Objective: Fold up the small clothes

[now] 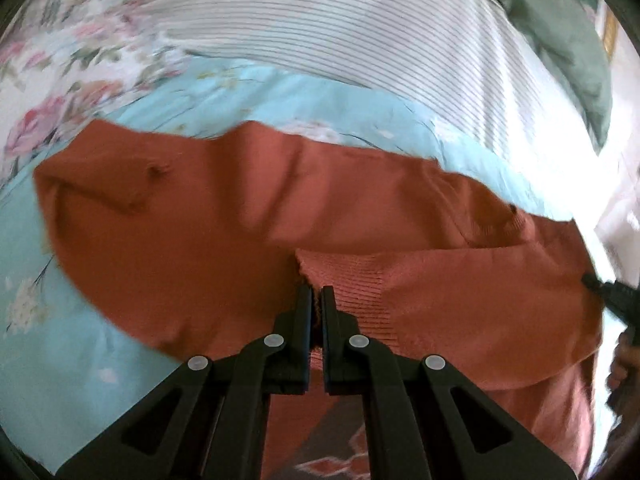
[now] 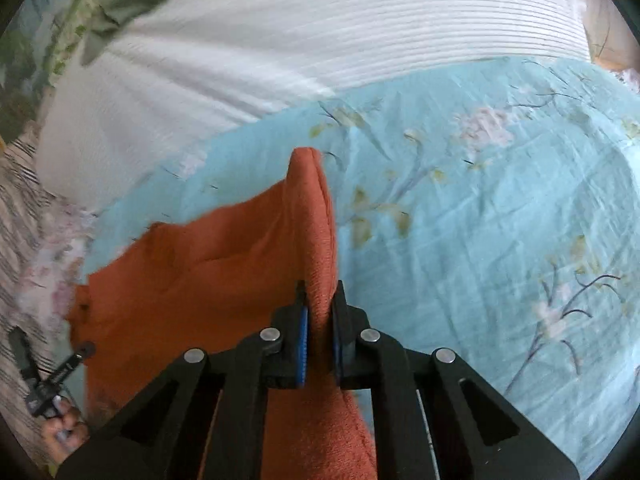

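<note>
A rust-orange knit sweater (image 1: pixel 192 248) lies spread on a light blue floral bedsheet (image 1: pixel 56 344). My left gripper (image 1: pixel 317 294) is shut on the sweater's ribbed edge (image 1: pixel 360 288), lifted and folded over the body. My right gripper (image 2: pixel 320 296) is shut on a raised fold of the same sweater (image 2: pixel 312 216), which stands up between the fingers. The right gripper shows at the right edge of the left wrist view (image 1: pixel 612 296); the left gripper shows at the lower left of the right wrist view (image 2: pixel 52 376).
A white striped pillow or quilt (image 1: pixel 360 24) lies beyond the sweater, with green cloth (image 1: pixel 560 40) at the far right. The blue sheet (image 2: pixel 500 220) stretches to the right of the sweater. A pink floral cloth (image 1: pixel 60 64) lies at the far left.
</note>
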Demonstrator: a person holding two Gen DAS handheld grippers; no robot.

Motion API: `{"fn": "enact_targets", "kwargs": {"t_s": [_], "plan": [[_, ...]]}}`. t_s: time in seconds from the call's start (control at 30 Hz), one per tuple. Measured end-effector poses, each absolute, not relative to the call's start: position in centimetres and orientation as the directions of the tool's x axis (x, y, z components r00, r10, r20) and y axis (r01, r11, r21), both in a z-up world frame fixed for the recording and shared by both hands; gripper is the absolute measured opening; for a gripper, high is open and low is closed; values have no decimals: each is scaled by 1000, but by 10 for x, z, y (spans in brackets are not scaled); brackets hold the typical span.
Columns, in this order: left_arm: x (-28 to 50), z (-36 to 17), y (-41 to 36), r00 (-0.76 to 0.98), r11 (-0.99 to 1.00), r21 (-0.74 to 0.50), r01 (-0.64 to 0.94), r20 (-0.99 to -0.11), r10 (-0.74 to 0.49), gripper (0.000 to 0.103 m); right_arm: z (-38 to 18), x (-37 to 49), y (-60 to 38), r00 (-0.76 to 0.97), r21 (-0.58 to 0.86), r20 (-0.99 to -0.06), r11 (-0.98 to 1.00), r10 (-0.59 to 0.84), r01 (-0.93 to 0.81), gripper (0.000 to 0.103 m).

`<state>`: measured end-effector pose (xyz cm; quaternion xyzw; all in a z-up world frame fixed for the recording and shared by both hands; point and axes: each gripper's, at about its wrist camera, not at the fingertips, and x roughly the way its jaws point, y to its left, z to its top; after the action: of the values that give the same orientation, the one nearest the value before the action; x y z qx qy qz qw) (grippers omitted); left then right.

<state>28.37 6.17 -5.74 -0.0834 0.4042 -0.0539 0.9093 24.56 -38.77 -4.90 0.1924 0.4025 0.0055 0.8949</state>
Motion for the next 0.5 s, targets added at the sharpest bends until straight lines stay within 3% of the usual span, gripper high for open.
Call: {"fn": "enact_targets", "kwargs": {"t_s": [0.13, 0.23, 0.4, 0.5], "plan": [[290, -70, 46, 653, 988, -148, 35, -745, -135, 2, -84, 256, -392, 608, 329, -781, 922, 144, 204, 12], [291, -72, 52, 647, 985, -169, 34, -747, -150, 2, -81, 252, -400, 631, 379, -759, 897, 160, 228, 20], [287, -72, 54, 647, 985, -165, 56, -745, -161, 2, -62, 232, -409, 680, 400, -717, 888, 150, 227, 21], [286, -71, 52, 651, 986, -153, 63, -743, -156, 2, -55, 214, -400, 704, 456, -672, 878, 229, 150, 21]]}}
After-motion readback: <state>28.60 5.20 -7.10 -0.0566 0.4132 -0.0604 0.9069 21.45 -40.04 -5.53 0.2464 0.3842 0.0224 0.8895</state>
